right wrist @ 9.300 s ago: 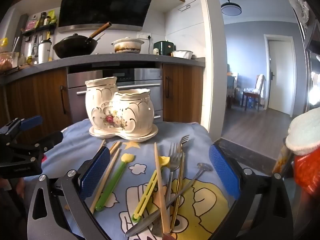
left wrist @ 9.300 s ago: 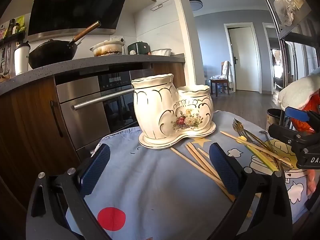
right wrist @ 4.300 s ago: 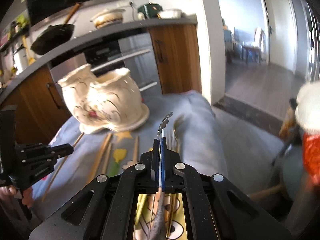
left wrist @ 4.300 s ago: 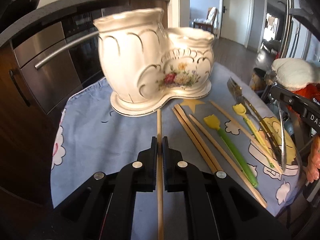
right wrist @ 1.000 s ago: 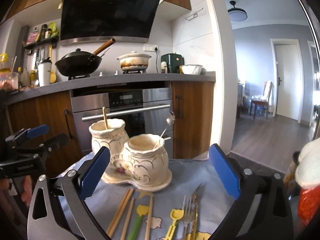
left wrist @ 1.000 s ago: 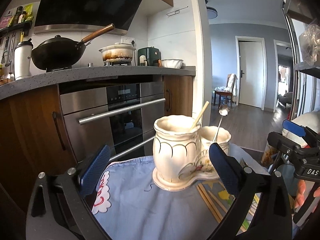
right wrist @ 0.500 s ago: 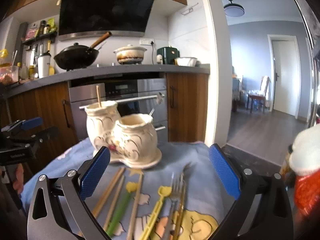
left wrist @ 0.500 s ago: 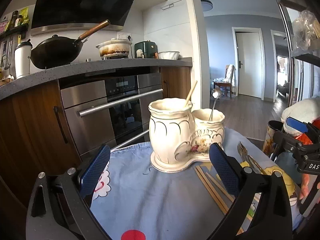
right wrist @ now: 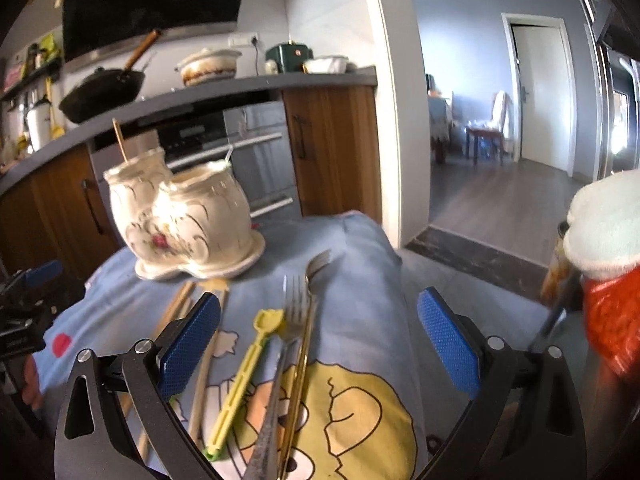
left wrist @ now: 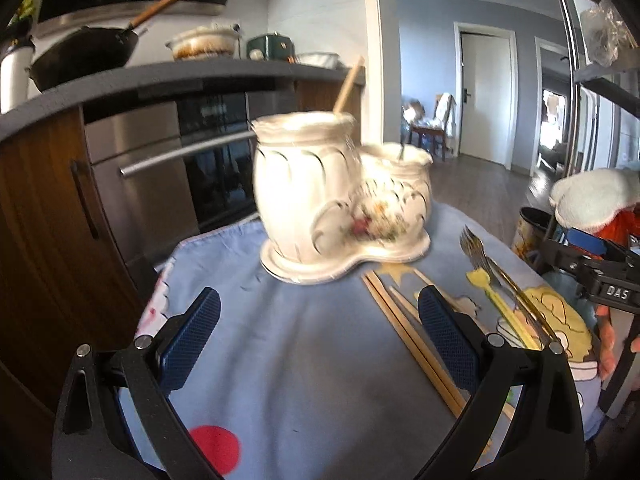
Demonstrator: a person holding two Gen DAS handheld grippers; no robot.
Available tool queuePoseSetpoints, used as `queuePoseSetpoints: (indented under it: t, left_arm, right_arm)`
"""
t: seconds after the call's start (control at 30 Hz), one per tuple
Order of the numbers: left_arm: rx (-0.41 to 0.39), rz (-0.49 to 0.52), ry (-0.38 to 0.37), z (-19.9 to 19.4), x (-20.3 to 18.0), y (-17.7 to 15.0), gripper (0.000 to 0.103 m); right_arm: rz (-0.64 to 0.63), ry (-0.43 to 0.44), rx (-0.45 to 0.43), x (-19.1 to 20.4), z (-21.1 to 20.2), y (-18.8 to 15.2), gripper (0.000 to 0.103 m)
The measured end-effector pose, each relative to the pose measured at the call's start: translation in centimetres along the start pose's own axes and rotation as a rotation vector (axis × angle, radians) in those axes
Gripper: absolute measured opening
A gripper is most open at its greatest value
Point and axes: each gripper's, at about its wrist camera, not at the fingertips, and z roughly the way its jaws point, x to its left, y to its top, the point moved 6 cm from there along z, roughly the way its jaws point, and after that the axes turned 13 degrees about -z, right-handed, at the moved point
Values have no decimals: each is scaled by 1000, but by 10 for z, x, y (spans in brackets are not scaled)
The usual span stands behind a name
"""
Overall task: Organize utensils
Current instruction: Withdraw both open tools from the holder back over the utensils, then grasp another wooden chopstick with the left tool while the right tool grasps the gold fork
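A white ceramic double utensil holder (left wrist: 340, 204) stands on the blue cartoon tablecloth (left wrist: 288, 360). One chopstick (left wrist: 348, 88) leans in its taller pot and a spoon handle (left wrist: 401, 151) shows in the lower pot. Loose chopsticks (left wrist: 404, 332), a yellow fork (right wrist: 244, 376) and metal forks (right wrist: 296, 320) lie on the cloth. My left gripper (left wrist: 316, 344) is open and empty, in front of the holder. My right gripper (right wrist: 318, 344) is open and empty, above the forks; the holder (right wrist: 184, 216) is to its far left.
A kitchen counter (left wrist: 160, 76) with a wok (left wrist: 80, 56) and an oven (left wrist: 200, 160) stand behind the table. The table's right edge drops to the floor (right wrist: 500, 216). A stuffed toy in red and white (right wrist: 608, 264) sits at the right.
Both grippers have dropped lower and moved closer to the table. The holder looms larger in the left wrist view, and the forks now lie between the right fingers.
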Motion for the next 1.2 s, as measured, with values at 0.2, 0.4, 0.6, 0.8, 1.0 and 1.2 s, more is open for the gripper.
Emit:
queuePoseSetpoints:
  t: [0.2, 0.4, 0.6, 0.8, 1.0, 1.2]
  left_arm:
    - [57, 29, 3, 13, -7, -15, 98]
    - [118, 49, 34, 23, -9, -21, 98]
    - [199, 130, 69, 36, -21, -33, 98]
    - [246, 171, 93, 42, -27, -39, 98]
    - [312, 158, 106, 52, -31, -43, 92]
    - [350, 121, 112, 58, -32, -39, 78]
  right_arm:
    - [-27, -2, 39, 6, 8, -2, 98]
    - [-95, -2, 75, 17, 14, -4, 85]
    - [-81, 11, 131, 16, 23, -9, 55]
    - [-73, 23, 140, 15, 25, -11, 55]
    - [-67, 27, 158, 14, 28, -12, 51]
    - [-57, 45, 160, 12, 28, -14, 48]
